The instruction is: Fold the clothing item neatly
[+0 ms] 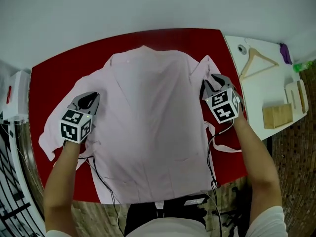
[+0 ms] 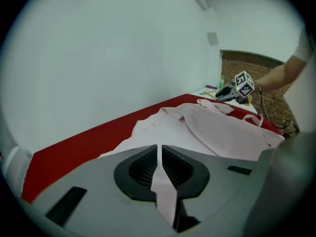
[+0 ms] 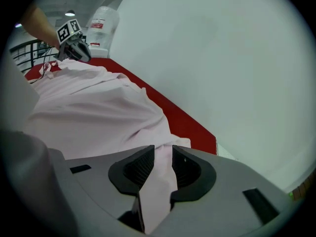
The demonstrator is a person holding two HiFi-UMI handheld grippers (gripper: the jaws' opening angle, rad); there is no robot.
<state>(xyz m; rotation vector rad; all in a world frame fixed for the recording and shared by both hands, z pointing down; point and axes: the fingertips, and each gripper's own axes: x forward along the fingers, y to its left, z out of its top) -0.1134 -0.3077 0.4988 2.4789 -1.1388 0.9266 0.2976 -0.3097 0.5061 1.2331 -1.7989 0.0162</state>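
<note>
Lit softly and evenly, bright, with no hard glare anywhere. Casts only faint shadows under the folds of the pink shirt point(image 1: 153, 107) on the red surface point(image 1: 49, 88). Bends strongly toward the edges in both gripper views, ringed by black vignette. Blurs close up on the left tool point(image 2: 159, 154) and right tool point(image 3: 163, 154), sharpens farther off. Darkens at the head view's lower corners.

I work in what looks like a bare test room rigged for recording. A red table point(image 1: 42, 88) stands against a plain white wall point(image 1: 98, 9) with a pink shirt point(image 1: 153, 122) spread on it. Black cables point(image 1: 98, 176) trail from my left gripper point(image 1: 88, 100). A wooden hanger point(image 1: 248, 62) lies on a white side table point(image 1: 261, 90), with a brick wall point(image 2: 247, 65) beyond.
</note>
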